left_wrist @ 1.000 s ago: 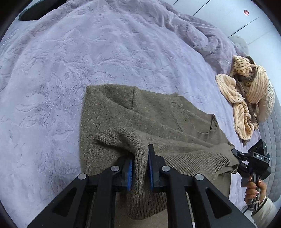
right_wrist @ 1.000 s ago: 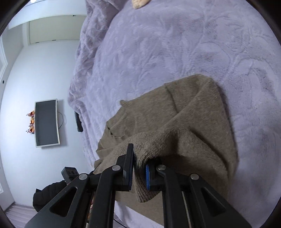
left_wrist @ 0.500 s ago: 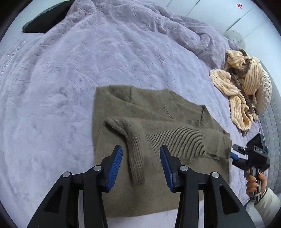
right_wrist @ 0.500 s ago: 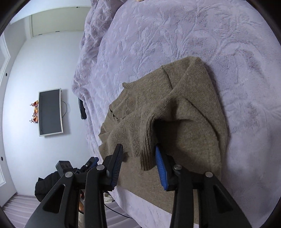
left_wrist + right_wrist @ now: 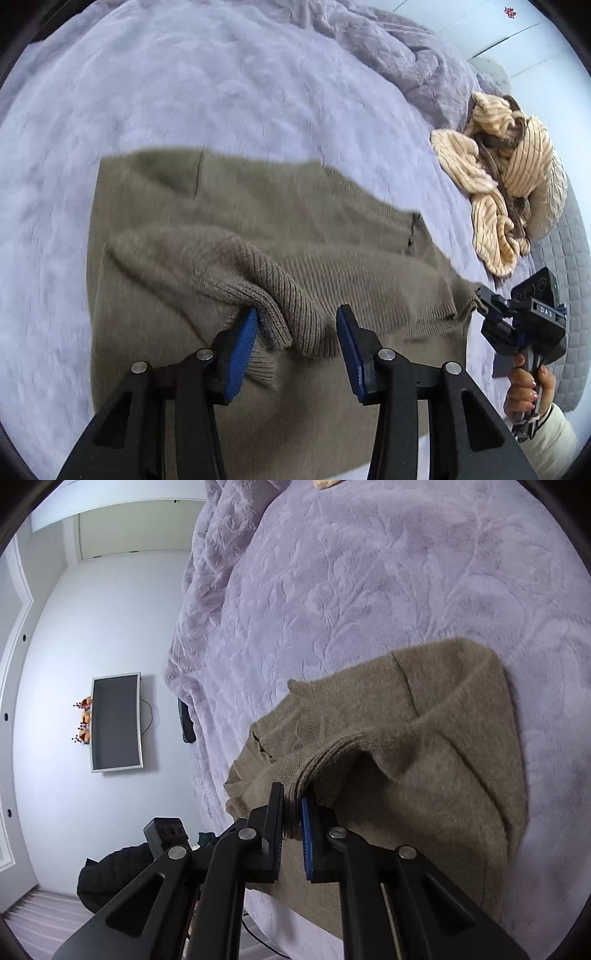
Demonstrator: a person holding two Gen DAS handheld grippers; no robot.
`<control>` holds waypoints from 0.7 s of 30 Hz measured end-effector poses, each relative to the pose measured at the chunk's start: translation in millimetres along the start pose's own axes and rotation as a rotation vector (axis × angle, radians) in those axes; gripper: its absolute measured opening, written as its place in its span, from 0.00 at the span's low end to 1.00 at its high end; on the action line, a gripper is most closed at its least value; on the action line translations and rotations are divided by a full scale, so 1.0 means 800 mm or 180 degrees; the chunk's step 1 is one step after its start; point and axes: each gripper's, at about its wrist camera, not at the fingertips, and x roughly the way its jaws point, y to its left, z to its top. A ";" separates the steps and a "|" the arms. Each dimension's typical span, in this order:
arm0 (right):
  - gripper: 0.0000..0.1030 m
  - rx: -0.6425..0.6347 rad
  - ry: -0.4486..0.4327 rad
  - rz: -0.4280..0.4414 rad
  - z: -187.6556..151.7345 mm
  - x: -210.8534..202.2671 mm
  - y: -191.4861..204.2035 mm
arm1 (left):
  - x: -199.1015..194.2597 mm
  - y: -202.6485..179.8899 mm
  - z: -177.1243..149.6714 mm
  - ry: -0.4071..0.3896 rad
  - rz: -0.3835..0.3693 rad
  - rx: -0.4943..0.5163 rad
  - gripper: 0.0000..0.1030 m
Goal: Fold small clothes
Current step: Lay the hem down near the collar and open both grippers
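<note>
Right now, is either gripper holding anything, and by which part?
The right gripper, jaws just closed, pinches the olive sweater by its ribbed edge. The left gripper is open; a ribbed fold lies between its pads, ungripped.

Sweater [image 5: 258, 229] flat on blanket [image 5: 221, 92], clothes heap [image 5: 506, 177] off to its right.

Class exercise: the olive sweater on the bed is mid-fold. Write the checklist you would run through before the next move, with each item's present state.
1. Right gripper clamped on the sweater's ribbed edge: ok; its jaws have just closed on it.
2. Left gripper gripping: not ok; jaws apart, sleeve cuff loose between them.
3. Sweater body flat on the blanket: ok.
4. Striped garment clear of the fold: ok.
5. Layers under the fold smooth: cannot tell.
</note>
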 end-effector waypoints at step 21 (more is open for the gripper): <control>0.56 -0.0650 -0.0086 -0.0647 0.000 -0.033 0.044 | -0.063 -0.006 -0.002 -0.0347 0.0337 0.0375 0.44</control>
